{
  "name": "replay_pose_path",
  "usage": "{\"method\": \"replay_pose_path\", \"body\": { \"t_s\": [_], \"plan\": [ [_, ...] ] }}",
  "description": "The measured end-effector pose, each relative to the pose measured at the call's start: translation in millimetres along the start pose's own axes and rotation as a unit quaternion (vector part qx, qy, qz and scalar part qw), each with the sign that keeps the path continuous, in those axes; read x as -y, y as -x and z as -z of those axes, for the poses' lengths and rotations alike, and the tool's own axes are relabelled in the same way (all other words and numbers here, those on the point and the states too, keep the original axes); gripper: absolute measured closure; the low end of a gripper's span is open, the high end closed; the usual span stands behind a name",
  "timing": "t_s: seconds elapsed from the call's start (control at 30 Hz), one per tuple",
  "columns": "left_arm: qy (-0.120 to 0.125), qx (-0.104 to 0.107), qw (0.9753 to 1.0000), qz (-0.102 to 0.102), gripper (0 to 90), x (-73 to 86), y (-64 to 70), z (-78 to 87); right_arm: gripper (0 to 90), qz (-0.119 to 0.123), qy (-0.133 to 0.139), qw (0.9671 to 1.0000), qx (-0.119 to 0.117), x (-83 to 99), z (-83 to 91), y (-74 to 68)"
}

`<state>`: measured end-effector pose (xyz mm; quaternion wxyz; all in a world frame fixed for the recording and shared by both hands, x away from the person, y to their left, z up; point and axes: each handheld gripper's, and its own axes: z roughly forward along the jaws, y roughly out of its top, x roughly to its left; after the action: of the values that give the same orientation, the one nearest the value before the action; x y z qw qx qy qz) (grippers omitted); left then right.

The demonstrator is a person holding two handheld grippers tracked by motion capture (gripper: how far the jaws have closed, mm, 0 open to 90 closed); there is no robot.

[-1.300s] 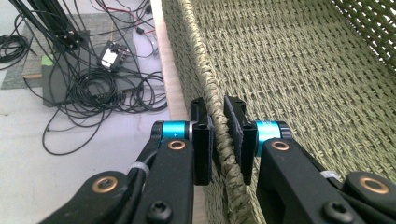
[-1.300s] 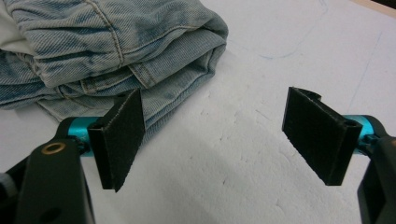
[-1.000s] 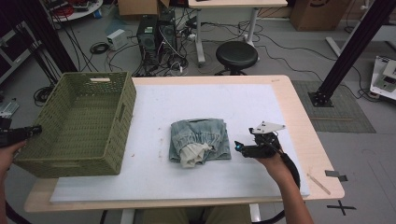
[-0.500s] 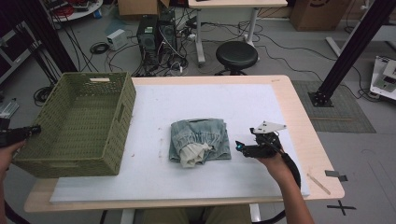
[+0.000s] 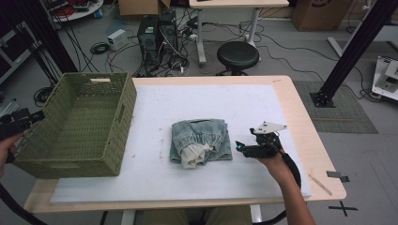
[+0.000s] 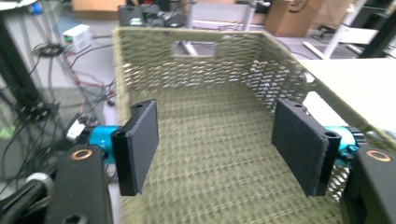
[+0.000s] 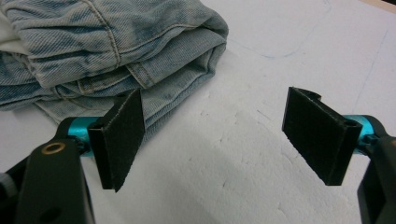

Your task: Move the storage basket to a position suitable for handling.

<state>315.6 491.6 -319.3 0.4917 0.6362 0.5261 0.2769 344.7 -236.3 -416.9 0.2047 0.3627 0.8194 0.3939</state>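
Folded light-blue jeans (image 5: 202, 141) lie mid-table on the white mat (image 5: 206, 105), with pale lining showing at their front. My right gripper (image 5: 240, 147) rests just right of the jeans, open, jaws pointing at them. In the right gripper view the denim (image 7: 102, 51) lies beyond the left jaw and nothing sits between the pads. A green woven basket (image 5: 77, 124) stands at the table's left end. My left gripper (image 5: 33, 117) hovers at the basket's left wall. The left gripper view looks into the basket (image 6: 215, 135), jaws wide open and holding nothing.
The basket hangs partly over the table's left edge. Bare white mat lies behind and to the right of the jeans. Beyond the table stand a black stool (image 5: 238, 55), computer towers (image 5: 157, 35) with cables, and a black frame post (image 5: 349, 49).
The right gripper has edged slightly lower and closer to the jeans. The left gripper, basket and jeans stay as they were.
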Motion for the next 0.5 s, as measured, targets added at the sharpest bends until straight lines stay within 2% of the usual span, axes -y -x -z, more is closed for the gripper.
{"method": "replay_pose_path", "body": {
  "t_s": [0.13, 0.37, 0.43, 0.5],
  "plan": [
    [0.022, 0.023, 0.9994, -0.016, 27.6, -4.1, 13.0, -3.1, 22.1, 0.0, 0.006, 1.0, -0.002, -0.4, 2.1, 1.3],
    [0.048, 0.049, 0.9974, -0.019, 26.9, -7.8, 29.0, -7.1, 22.1, 0.002, 0.009, 1.0, -0.004, 0.5, 2.9, 1.5],
    [0.051, 0.052, 0.9971, -0.02, 25.7, -8.1, 35.7, -10.4, 22.1, 0.002, 0.011, 0.9999, -0.005, 1.0, 3.6, 2.1],
    [0.053, 0.064, 0.9963, -0.02, 24.7, -8.3, 42.4, -14.7, 22.1, 0.0, 0.011, 0.9999, -0.006, 1.4, 4.4, 2.5]
  ]
}}
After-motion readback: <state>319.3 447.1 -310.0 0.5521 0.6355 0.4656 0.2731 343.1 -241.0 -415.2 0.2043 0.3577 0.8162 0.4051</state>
